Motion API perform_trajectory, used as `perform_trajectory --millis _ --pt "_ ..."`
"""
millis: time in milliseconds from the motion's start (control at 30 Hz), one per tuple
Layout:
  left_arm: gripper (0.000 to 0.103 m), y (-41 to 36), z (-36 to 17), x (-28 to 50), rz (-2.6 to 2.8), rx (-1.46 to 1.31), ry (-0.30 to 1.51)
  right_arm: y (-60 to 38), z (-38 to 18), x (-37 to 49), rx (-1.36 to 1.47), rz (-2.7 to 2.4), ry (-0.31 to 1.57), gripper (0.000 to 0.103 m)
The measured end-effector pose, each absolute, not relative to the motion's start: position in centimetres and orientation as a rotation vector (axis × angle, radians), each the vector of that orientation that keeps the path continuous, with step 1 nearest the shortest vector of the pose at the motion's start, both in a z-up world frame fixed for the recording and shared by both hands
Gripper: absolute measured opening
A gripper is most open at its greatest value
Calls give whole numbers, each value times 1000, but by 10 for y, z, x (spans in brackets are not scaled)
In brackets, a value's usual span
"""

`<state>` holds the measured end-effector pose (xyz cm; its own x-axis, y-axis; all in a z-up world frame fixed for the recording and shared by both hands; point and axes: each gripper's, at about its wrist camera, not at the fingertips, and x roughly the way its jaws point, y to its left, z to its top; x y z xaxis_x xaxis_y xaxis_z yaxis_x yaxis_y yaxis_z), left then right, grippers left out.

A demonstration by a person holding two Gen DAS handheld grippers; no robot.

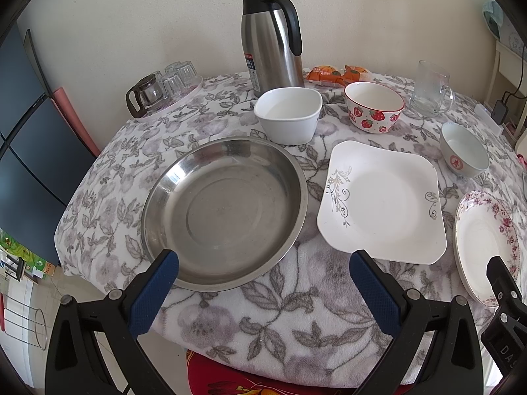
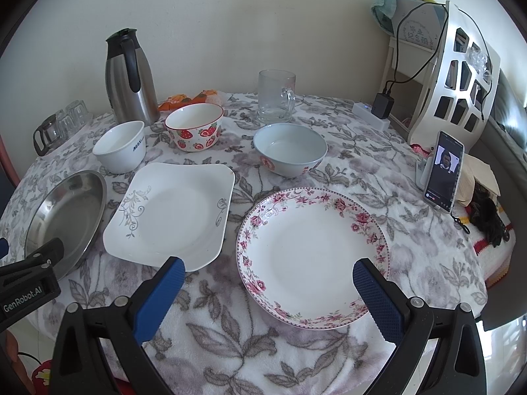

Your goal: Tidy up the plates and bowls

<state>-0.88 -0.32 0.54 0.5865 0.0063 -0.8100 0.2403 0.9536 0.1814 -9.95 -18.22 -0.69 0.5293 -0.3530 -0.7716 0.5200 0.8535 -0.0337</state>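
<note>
A steel pan [image 1: 224,210] [image 2: 66,217] lies at the left of the flowered tablecloth. Right of it sits a square white plate [image 1: 382,200] [image 2: 171,210], then a round plate with a pink flower rim [image 2: 313,256] [image 1: 484,243]. Behind them stand a white square bowl [image 1: 288,115] [image 2: 120,146], a strawberry bowl [image 1: 374,107] [image 2: 194,126] and a pale blue bowl [image 1: 464,149] [image 2: 290,149]. My left gripper [image 1: 263,263] is open, hovering over the pan's near rim. My right gripper [image 2: 268,273] is open over the near edge of the flower plate, holding nothing.
A steel thermos jug [image 1: 271,39] [image 2: 130,79] and a glass mug [image 1: 429,87] [image 2: 275,97] stand at the back. A tray of glasses [image 1: 164,89] sits back left, snack packets [image 1: 336,74] behind the bowls. A phone [image 2: 444,171] and white rack [image 2: 451,75] stand right.
</note>
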Motion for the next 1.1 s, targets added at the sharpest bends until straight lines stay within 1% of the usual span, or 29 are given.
perform_trajectory --millis 333,600,833,1100 --pt "103 21 11 3 -143 186 943 -168 -4 -89 184 -440 852 103" --pt "103 91 6 39 -76 5 978 -130 4 -45 188 -267 826 103" --pt "103 153 -12 65 -2 -133 1024 -106 -3 1 324 -113 830 103" --pt "103 186 -38 81 -21 -215 1005 -74 -25 46 277 -24 879 103"
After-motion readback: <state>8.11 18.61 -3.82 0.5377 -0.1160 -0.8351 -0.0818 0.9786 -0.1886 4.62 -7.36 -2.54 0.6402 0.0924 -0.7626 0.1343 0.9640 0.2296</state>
